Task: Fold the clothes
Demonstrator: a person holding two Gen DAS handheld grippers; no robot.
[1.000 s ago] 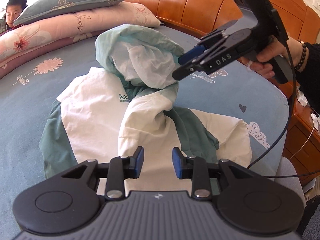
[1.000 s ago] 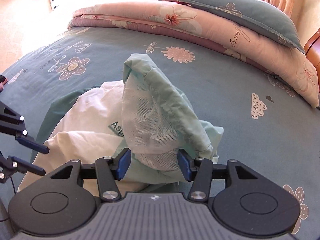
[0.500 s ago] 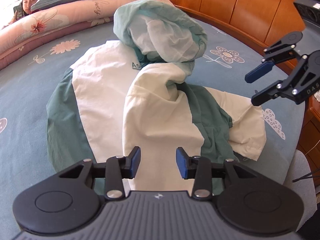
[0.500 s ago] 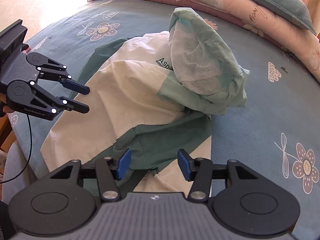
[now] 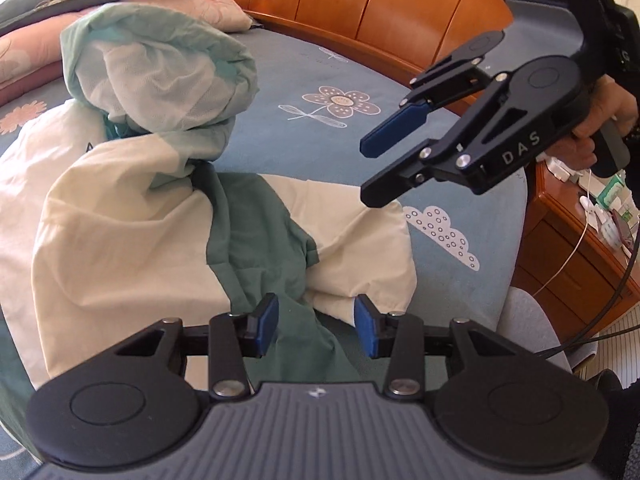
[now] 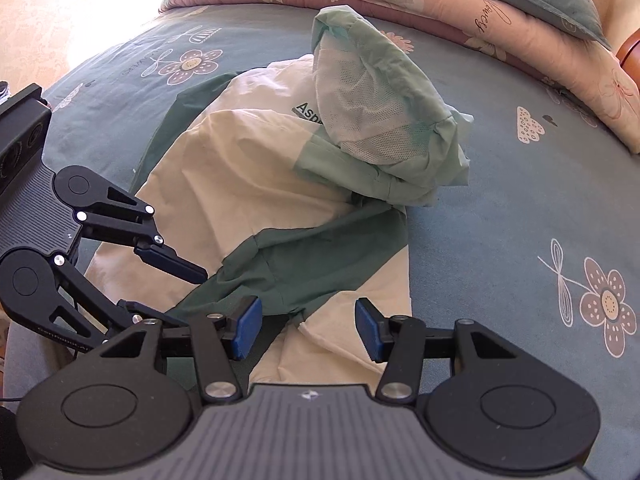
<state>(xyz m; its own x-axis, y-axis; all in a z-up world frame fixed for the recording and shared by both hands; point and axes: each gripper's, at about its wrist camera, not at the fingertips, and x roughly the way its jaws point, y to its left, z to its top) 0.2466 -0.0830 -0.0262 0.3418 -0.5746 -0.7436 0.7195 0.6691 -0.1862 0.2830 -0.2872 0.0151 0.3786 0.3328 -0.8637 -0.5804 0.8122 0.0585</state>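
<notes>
A white and dark green jacket (image 5: 120,220) (image 6: 224,172) lies crumpled on the bed (image 5: 320,80) (image 6: 500,220). Its mint hood (image 5: 160,72) (image 6: 372,100), lined with white mesh, stands bunched up at the far end. My left gripper (image 5: 316,328) (image 6: 168,292) is open just above the dark green fold at the jacket's near edge, holding nothing. My right gripper (image 6: 308,328) (image 5: 370,172) is open too, hovering over the white sleeve end beside that fold. The two grippers are close together, the left one on the left of the right wrist view.
A wooden headboard (image 5: 360,0) runs behind the bed. Folded pink quilts and a green pillow (image 6: 440,0) are stacked along the far side. A wooden nightstand (image 5: 568,232) with small items stands past the bed's edge, with a grey cushion (image 5: 520,316) beside it.
My right gripper has left the hood and drawn back to the jacket's near end. The hood has slumped onto the jacket. My left gripper has shifted right, toward the green fold.
</notes>
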